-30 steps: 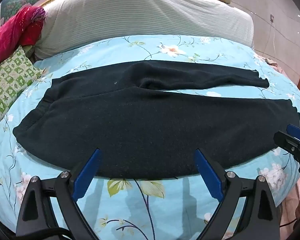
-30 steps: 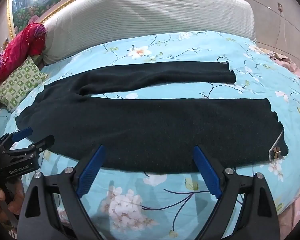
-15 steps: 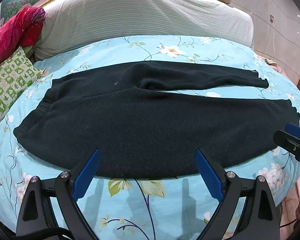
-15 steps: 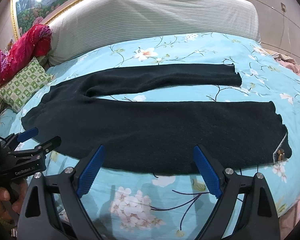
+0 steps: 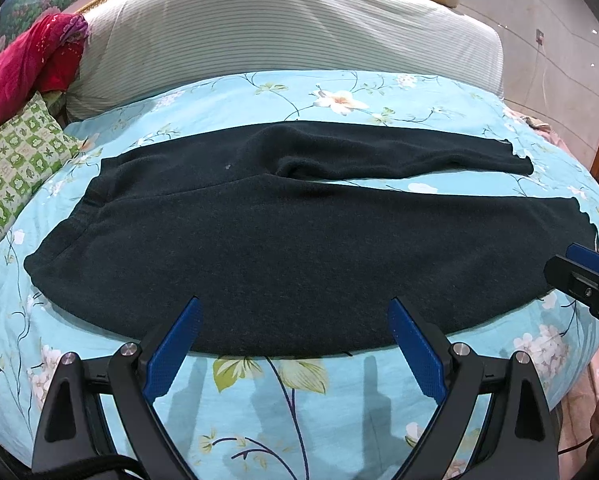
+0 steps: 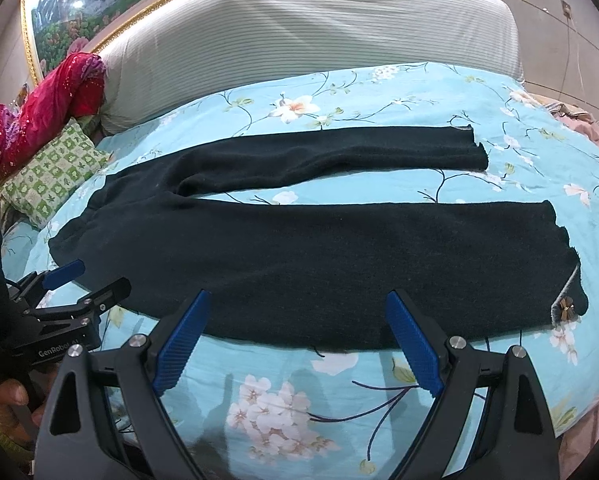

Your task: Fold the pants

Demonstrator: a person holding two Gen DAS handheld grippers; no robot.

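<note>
While both tongs hover apart, black pants (image 5: 299,248) lie unfolded on a floral bedspread (image 5: 283,96).
Left tongs (image 5: 293,344) and right tongs (image 6: 297,336) hold nothing, poised at the near leg's edge.

Both wrist views look steeply down from the near edge, sharing the pants (image 5: 299,248) laid across the bed (image 5: 259,408).

place: bedroom, probably | evidence: bed (image 5: 259,96) (floral sheet), pillow (image 6: 55,176)

The left gripper (image 5: 295,344) has a black frame, ribbed blue finger pads (image 5: 171,354), silver screws and a black cable. The right gripper (image 6: 297,338) looks alike. White "GenRobot.AI" lettering marks the left gripper's side.
</note>
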